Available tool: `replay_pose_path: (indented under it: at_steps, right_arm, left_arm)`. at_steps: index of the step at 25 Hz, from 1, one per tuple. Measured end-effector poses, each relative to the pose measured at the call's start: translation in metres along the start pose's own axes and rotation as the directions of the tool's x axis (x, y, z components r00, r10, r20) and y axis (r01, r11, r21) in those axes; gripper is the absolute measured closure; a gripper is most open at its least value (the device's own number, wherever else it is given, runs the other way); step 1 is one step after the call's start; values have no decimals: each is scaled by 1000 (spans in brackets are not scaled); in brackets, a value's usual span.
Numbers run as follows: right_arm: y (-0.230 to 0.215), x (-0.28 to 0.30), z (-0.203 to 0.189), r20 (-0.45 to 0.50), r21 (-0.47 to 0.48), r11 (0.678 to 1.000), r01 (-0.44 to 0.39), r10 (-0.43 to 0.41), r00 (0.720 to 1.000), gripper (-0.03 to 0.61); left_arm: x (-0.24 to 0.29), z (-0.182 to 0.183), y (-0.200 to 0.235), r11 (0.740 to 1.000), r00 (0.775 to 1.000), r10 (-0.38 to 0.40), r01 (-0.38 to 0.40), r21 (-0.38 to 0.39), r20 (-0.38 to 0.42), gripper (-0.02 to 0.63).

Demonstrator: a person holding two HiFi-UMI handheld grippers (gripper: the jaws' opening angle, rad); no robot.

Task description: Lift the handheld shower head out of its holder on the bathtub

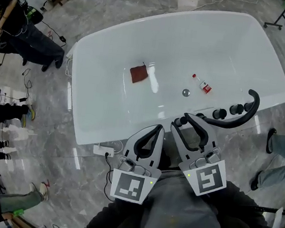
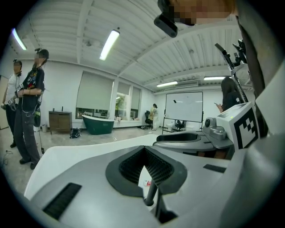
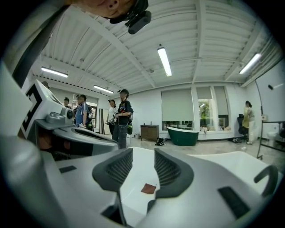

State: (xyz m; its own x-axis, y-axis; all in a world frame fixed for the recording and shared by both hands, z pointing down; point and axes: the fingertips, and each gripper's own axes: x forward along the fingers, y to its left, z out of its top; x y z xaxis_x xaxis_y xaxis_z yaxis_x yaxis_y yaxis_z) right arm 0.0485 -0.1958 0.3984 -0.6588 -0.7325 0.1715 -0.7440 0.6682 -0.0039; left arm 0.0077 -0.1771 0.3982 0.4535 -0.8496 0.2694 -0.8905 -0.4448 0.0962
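Observation:
The black handheld shower head (image 1: 239, 117) rests curved along the near right rim of the white bathtub (image 1: 105, 127), beside three black knobs (image 1: 233, 109). My right gripper (image 1: 181, 121) hovers over the near rim just left of it, open, with nothing between its pads (image 3: 167, 169). In the right gripper view (image 3: 143, 162) the shower head's dark curve (image 3: 266, 177) shows at the far right. My left gripper (image 1: 160, 128) is beside it over the rim, its tips meeting (image 2: 144, 151) and holding nothing.
Inside the tub lie a red-brown cloth (image 1: 139, 74), a small bottle (image 1: 202, 85) and the drain (image 1: 186, 93). A power strip (image 1: 103, 151) lies on the floor by the tub. People stand at the left (image 1: 19, 30) and right (image 1: 281, 152).

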Motion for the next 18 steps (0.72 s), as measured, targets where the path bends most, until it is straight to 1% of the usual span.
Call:
replay_pose_path:
  at_steps: [6, 12, 18]
  right_arm:
    - [-7, 3, -47, 15, 4, 1000, -5, 5, 1000, 411]
    - [-12, 15, -74, 24, -20, 1000, -9, 10, 1000, 379]
    - [-20, 27, -103, 24, 6, 1000, -19, 19, 1000, 367]
  left_arm:
    - [9, -44, -5, 999, 1000, 26, -25, 20, -4, 612]
    - [15, -74, 5, 998, 998, 55, -55, 14, -12, 612]
    - [30, -100, 7, 998, 997, 61, -60, 20, -47, 612]
